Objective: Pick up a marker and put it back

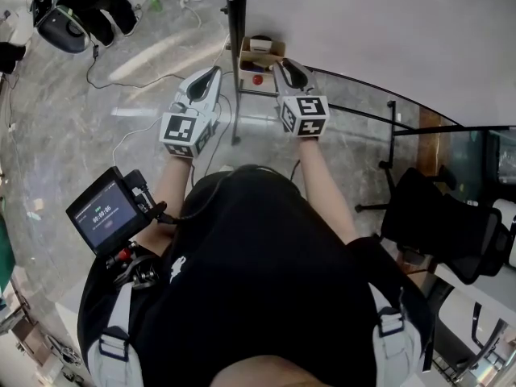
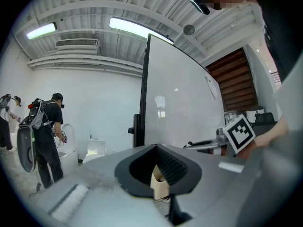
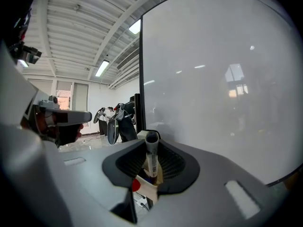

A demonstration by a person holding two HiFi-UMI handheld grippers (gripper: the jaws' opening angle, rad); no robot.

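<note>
A white marker [image 3: 152, 156] with a dark cap stands upright between the jaws of my right gripper [image 3: 152, 163], whose ribbed pads hold it on both sides. Just below it is the small cardboard box [image 3: 147, 189], with something red [image 3: 136, 185] at its edge. In the head view the box [image 1: 260, 53] sits at the foot of the whiteboard [image 1: 363, 22], with my right gripper [image 1: 289, 71] at its right side. My left gripper [image 1: 206, 79] hovers left of the box, open and holding nothing. Through its jaws [image 2: 158, 168] I see a corner of the box [image 2: 159, 186].
The whiteboard's black stand post [image 1: 234, 55] rises between the two grippers. Cables [image 1: 121, 71] trail over the marble floor at the left. A black office chair [image 1: 443, 216] stands at the right. Other people [image 2: 47, 136] stand farther back in the room.
</note>
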